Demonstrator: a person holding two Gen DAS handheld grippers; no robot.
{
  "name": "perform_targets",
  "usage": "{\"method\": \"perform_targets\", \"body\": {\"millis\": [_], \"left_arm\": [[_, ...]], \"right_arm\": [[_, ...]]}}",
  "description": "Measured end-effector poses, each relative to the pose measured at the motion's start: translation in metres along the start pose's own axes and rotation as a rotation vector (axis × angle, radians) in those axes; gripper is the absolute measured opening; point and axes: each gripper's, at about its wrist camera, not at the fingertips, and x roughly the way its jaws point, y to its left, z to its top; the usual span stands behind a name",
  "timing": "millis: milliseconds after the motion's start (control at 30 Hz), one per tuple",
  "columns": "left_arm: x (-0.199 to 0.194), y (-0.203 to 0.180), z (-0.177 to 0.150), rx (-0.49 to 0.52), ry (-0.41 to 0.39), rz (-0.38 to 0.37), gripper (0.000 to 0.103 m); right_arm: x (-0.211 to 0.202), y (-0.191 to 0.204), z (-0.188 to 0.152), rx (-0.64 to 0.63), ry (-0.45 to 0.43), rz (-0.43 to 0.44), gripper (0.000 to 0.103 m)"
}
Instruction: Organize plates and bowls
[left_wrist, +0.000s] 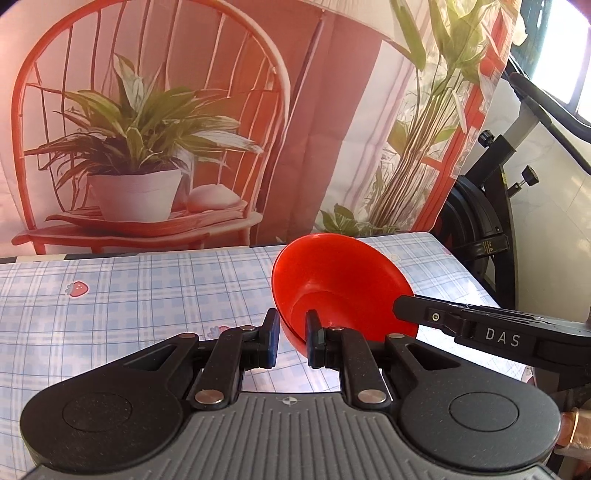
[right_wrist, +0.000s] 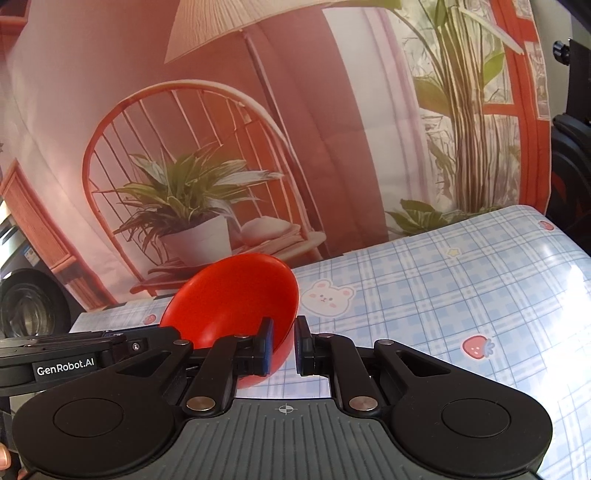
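A: What is closest to us in the left wrist view?

B: The left gripper (left_wrist: 291, 338), low in the middle of the frame. Its two blue pads pinch the rim of the red bowl (left_wrist: 343, 280), one pad outside and one inside.

A: And to the right of that?

B: The right gripper (left_wrist: 406, 306) pokes in from the right edge. It looks like it has the bowl's far rim. In its own view the right gripper (right_wrist: 283, 343) sits at the bottom middle, clenched on the rim of the red bowl (right_wrist: 236, 299), which shows just left of centre.

A: So both hold one bowl?

B: Yes, one on each side. The bowl is tipped up and looks lifted off the checked tablecloth (left_wrist: 129, 291), but I can't see under it well, so maybe an edge still touches.

A: How will it feel to carry?

B: I think it is plastic: light, stiff and shiny, so a bit slippery. It likely won't break if it drops. The thin rim is the best place to grab, because the sides are too round and wide.

A: Anything to watch?

B: Two grips pulling different ways could twist it loose. Move both together.
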Motion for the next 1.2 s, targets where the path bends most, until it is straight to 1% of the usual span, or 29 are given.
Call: {"method": "perform_targets", "body": {"millis": [367,567,700,967,1100,1200], "left_arm": [[-0.056,-0.015,-0.026,0.02,-0.022,0.003,0.017],[-0.082,-0.019,-0.04,0.021,-0.037,0.002,0.017],[-0.096,-0.02,-0.05,0.008,-0.042,0.0,0.017],[-0.11,-0.018,-0.072,-0.037,-0.029,-0.014,0.017],[-0.109,-0.014,-0.082,-0.07,-0.003,-0.04,0.017],[-0.102,-0.016,-0.086,-0.064,0.013,-0.038,0.017]], "right_arm": [[-0.064,0.022,-0.025,-0.002,-0.052,0.009,0.011],[-0.091,0.033,-0.041,-0.019,-0.069,0.0,0.011],[-0.104,0.04,-0.051,-0.045,-0.064,-0.013,0.011],[-0.123,0.049,-0.073,-0.056,-0.06,-0.024,0.011],[-0.127,0.046,-0.084,-0.048,-0.056,-0.026,0.011],[-0.126,0.042,-0.092,-0.048,-0.056,-0.032,0.011]]}}
